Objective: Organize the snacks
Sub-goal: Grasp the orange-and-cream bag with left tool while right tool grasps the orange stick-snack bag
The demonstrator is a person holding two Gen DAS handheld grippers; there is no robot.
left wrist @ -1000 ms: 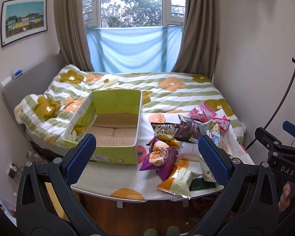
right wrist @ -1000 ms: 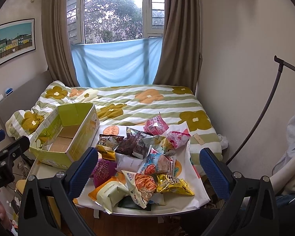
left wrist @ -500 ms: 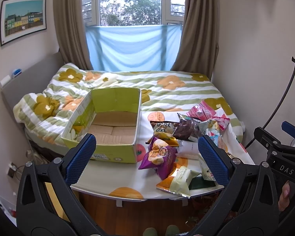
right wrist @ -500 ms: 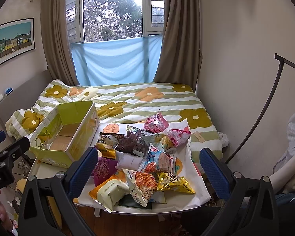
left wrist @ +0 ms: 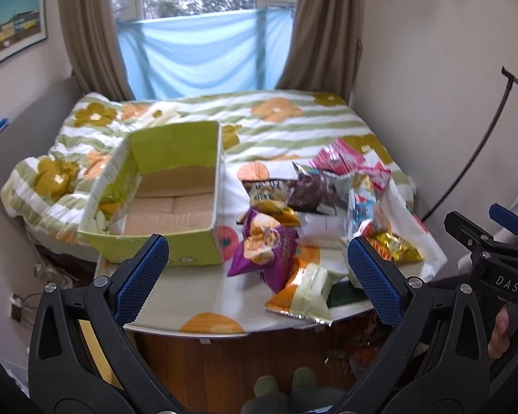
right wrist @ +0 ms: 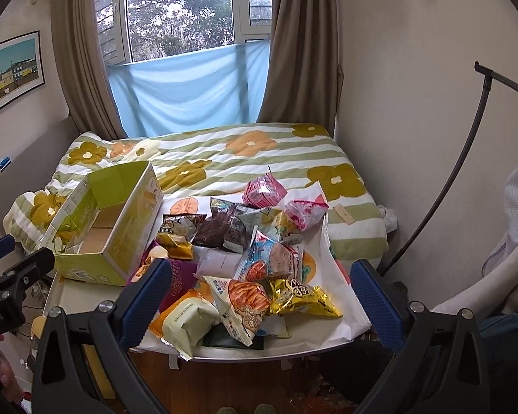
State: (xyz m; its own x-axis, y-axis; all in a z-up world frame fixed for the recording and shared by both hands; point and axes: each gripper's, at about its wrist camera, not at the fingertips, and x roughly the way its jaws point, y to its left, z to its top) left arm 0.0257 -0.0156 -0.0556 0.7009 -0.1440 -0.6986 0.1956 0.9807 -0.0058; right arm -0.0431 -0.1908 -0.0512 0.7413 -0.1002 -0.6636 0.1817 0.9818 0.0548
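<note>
An empty green cardboard box (left wrist: 176,158) (right wrist: 121,220) stands open on the left of a small table (left wrist: 176,296) with a white flowered cloth. A heap of several snack bags lies to its right: a purple bag (left wrist: 269,248), an orange-and-cream bag (left wrist: 307,289) (right wrist: 186,321), a gold bag (right wrist: 300,296), a dark brown bag (right wrist: 221,227), pink bags (right wrist: 264,189). My left gripper (left wrist: 257,252) is open and empty, short of the table's front edge. My right gripper (right wrist: 259,276) is open and empty, before the heap.
A bed with a striped flowered quilt (right wrist: 231,158) lies behind the table, under a curtained window. Walls close in on both sides. A curved dark stand pole (right wrist: 449,179) rises at the right. Wooden floor (left wrist: 245,355) lies below the table edge.
Both grippers have moved forward and tilted down toward the table; the box and the snack heap appear larger and lower. Both stay open.
</note>
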